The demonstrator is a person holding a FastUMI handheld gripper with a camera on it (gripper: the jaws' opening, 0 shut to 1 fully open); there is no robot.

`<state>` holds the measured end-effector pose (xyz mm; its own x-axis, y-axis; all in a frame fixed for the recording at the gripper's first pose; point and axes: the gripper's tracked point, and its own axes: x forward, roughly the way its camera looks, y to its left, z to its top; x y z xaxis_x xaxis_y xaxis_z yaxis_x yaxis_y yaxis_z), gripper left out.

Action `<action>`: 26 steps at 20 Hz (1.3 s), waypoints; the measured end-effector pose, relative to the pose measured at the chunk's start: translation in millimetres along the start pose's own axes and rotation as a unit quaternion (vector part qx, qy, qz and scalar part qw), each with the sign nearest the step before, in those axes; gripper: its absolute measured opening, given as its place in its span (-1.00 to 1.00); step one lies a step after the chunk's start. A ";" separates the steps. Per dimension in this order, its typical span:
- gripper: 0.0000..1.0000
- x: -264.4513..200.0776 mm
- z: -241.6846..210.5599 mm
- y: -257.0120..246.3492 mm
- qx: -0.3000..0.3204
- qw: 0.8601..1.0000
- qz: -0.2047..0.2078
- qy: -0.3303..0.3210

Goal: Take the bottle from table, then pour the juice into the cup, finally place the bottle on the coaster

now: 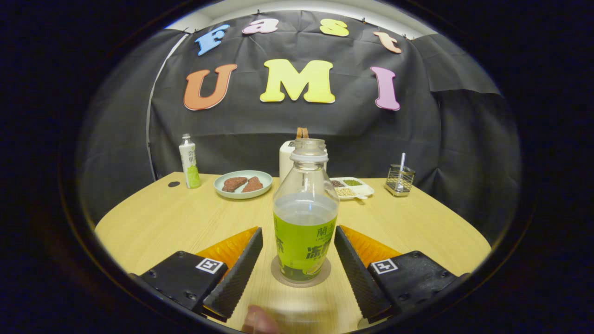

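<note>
The gripper (298, 260) stands spread wide, one ribbed finger on each side of the bottle (305, 218), and neither pad touches it; a sliver of table shows on both sides. The bottle stands upright between the fingers, right on a round brown coaster (301, 278) on the wooden table (162, 222). It looks like thin clear plastic, so expect the wall to give under a hard squeeze; with liquid up to about the shoulder it should be moderately weighty, and the open neck, no cap on it, means any tilt would spill. The smooth green wrap could be a bit slick, though the ribbed pads ought to help. Best hold, I'd say, is across the wrapped belly, below the liquid line, where the body is widest and straight-sided, not the narrowing neck. As for looks: clear upper half, pale liquid inside, bright green label with dark print around the lower half, a ringed collar at the mouth. Beyond the fingers sit a plate (242, 184) of brownish pieces, a second small bottle (189, 162), a white box (287, 160) behind the neck, a divided dish (352, 188) and a wire holder (400, 179). A fingertip (257, 320) shows just behind the fingers.
</note>
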<state>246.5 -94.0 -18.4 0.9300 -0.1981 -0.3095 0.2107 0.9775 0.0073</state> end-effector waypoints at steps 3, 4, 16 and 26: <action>1.00 -13.7 -3.2 -1.1 -0.003 1.000 0.001 -0.001; 1.00 -20.9 -4.7 -2.7 -0.010 1.000 -0.001 -0.002; 0.99 -145.2 1.8 -0.3 -0.035 0.997 -0.005 -0.070; 1.00 -192.3 -8.0 10.5 -0.033 0.995 0.010 -0.093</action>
<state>67.4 -45.0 33.6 0.9748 -0.1824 -0.1286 0.1769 0.9828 -0.0531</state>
